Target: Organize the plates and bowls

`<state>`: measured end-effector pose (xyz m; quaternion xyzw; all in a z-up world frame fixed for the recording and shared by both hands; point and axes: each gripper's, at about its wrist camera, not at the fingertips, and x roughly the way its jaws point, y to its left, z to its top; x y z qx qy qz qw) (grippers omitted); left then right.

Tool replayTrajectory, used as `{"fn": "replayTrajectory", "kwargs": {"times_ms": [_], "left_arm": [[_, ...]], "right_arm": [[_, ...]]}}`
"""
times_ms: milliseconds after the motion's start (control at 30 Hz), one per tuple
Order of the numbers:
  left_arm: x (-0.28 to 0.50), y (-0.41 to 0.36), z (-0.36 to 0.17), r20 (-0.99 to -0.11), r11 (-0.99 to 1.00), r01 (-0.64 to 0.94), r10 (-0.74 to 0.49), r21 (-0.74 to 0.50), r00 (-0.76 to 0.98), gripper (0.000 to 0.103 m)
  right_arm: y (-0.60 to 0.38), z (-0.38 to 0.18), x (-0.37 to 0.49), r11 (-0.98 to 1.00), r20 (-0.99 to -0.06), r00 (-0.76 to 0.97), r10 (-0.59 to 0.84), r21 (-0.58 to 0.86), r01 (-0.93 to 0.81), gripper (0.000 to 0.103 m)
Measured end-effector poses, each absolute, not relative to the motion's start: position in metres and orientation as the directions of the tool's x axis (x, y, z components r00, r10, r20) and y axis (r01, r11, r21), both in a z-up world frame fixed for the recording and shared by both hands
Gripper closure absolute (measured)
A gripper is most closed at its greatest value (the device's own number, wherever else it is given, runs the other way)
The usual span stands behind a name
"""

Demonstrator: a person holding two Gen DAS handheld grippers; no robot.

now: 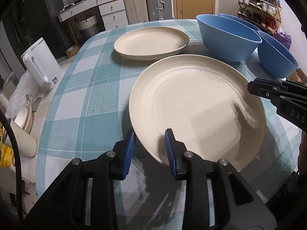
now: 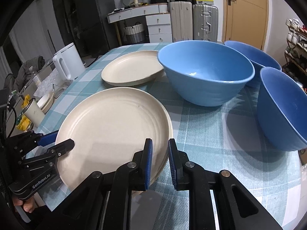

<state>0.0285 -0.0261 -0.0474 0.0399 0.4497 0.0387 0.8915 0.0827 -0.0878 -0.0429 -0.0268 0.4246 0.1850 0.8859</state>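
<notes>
You saw the nearest glossy blue bowl (image 2: 282, 111) cut off by the right edge, and the farthest blue bowl (image 2: 253, 55) half hidden behind the big one (image 2: 207, 72).

Indoor overhead lighting, moderately bright. Soft shadows fall on the desk (image 1: 80, 99) beneath the near plate (image 1: 191, 105), ahead of the left gripper (image 1: 150, 145). Strong fisheye curvature; dark vignetted corners; slight blur at frame edges.

Matt cream plate (image 1: 191, 103), woven tablecloth (image 1: 86, 88)
</notes>
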Motion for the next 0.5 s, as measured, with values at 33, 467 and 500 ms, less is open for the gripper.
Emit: {"fn": "replayTrajectory", "kwargs": {"times_ms": [33,467,500], "left_arm": [[0.029,-0.026,-0.048,-0.8,0.994,-0.03,0.102,0.104,0.591,0.075],[0.035,0.01,-0.051,-0.816,0.995,-0.084,0.005,-0.053,0.578,0.056],[0.035,0.012,-0.051,-0.816,0.994,-0.085,-0.006,-0.067,0.577,0.056]], "right_arm": [[-0.085,-0.043,0.083,0.929,-0.763,0.573,0.299,0.098,-0.356,0.085],[-0.088,-0.048,0.085,0.936,-0.78,0.569,0.261,0.061,-0.346,0.08],[-0.089,-0.048,0.085,0.936,-0.779,0.568,0.266,0.068,-0.345,0.078]]}}
